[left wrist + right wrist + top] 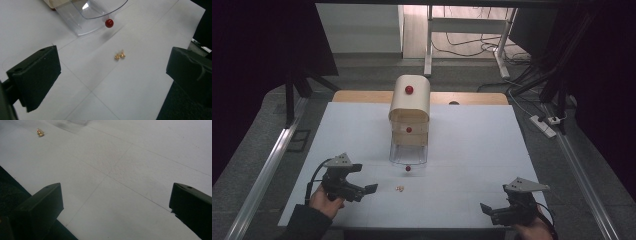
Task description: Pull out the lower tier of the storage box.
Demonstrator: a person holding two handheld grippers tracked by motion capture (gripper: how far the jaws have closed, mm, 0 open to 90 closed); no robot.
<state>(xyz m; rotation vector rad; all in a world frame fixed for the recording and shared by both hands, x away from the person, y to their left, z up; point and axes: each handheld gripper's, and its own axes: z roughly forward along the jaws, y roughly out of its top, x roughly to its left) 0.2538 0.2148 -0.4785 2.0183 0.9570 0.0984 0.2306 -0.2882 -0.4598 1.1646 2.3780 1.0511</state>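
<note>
Gold trinket [119, 55] on white tabletop [472, 165], left tongs [360, 179], right tongs [488, 210] both wide open, empty.

Between the left gripper's [113, 72] jaws, gold bits [120, 55] too small to identify. Beyond them, clear drawer [90, 15] cut off by the top edge.

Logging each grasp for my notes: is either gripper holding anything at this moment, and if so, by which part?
Nothing is held. The left gripper and right gripper both stand open above the white table; the small gold piece lies loose on it.
</note>
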